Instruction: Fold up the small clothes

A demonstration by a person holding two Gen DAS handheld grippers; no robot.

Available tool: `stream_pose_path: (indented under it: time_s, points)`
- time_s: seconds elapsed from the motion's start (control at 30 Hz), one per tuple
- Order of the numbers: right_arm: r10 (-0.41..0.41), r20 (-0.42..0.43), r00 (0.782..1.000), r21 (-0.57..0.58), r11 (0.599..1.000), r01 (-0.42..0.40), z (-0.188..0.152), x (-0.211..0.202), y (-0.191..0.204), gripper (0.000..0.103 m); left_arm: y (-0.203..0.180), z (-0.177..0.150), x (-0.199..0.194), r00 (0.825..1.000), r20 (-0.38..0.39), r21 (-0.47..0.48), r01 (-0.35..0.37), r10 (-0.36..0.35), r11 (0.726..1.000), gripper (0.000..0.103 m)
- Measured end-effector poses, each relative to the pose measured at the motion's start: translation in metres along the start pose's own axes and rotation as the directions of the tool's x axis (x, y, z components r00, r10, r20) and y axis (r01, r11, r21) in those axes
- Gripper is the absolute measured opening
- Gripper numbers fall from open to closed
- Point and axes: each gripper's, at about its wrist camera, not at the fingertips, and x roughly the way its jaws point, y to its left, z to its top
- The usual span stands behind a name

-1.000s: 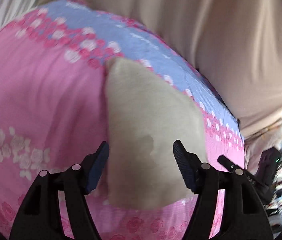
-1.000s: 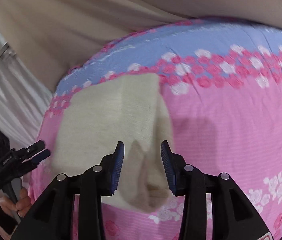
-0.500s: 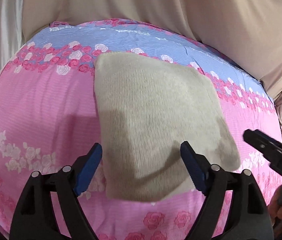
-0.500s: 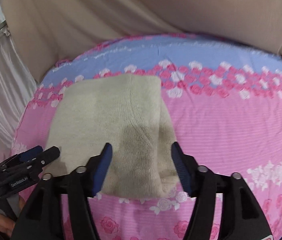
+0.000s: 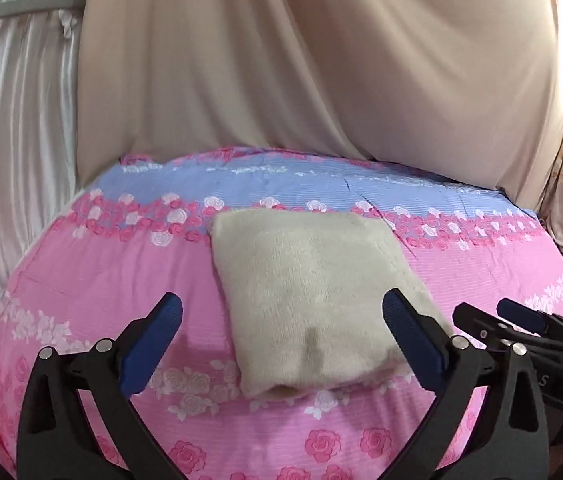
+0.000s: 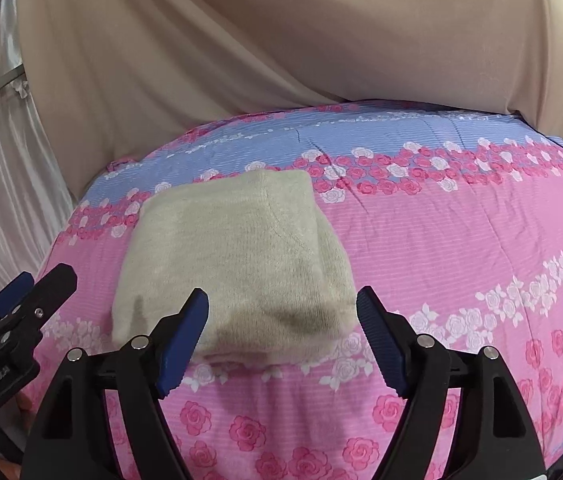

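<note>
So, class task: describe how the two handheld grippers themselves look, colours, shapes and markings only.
The left gripper and the right gripper look alike: black angular plastic frames with silver round screw heads and two fingers tipped with blue ribbed pads. The body of one gripper shows small white lettering, too blurred to read. No cables or sleeves show.

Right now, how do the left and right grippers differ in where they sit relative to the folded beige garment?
The left gripper has its jaws spread wider than the folded beige garment, framing its near edge; the right gripper has jaws spread narrower, framing only the garment's right near corner. The left sits toward the garment's left side, the right toward its right. Both are open, empty and clear of the cloth, above the pink floral bedsheet.
</note>
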Motion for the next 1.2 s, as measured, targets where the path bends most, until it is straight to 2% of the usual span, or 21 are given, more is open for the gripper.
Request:
stream_pose_path:
  time_s: [0.07,0.13,0.17,0.33,0.47,0.93,1.2]
  points:
    - [0.001,-0.012,1.0,-0.004,1.0,-0.001,-0.005,-0.002,0.003,0.076,-0.002,-0.007,-0.003,0.998,-0.014,0.024,-0.06,0.06,0.998,0.098]
    - [0.002,-0.026,1.0,-0.005,1.0,-0.002,-0.011,-0.002,0.005,0.076,-0.005,-0.013,0.002,0.984,-0.059,0.057,-0.164,0.167,0.985,0.098]
    - [0.002,-0.037,0.999,-0.006,1.0,-0.002,-0.014,-0.001,0.006,0.076,-0.006,-0.015,0.005,0.979,-0.081,0.07,-0.182,0.188,0.981,0.098]
    - [0.006,-0.09,0.996,0.001,1.0,-0.006,-0.025,0.006,0.007,0.076,0.005,-0.024,0.023,0.964,-0.216,0.032,-0.15,0.154,0.988,0.098]
    - [0.006,-0.095,0.996,-0.02,1.0,-0.008,-0.028,0.005,0.012,0.076,0.014,-0.03,0.027,0.959,-0.254,-0.024,-0.136,0.125,0.99,0.098]
    - [0.009,-0.129,0.992,-0.08,0.997,-0.019,-0.032,0.012,0.029,0.076,0.008,-0.035,0.028,0.956,-0.256,-0.015,-0.148,0.14,0.989,0.098]
    - [0.009,-0.128,0.992,-0.074,0.997,-0.018,-0.033,0.01,0.027,0.076,0.005,-0.035,0.027,0.957,-0.25,-0.004,-0.155,0.149,0.988,0.098]
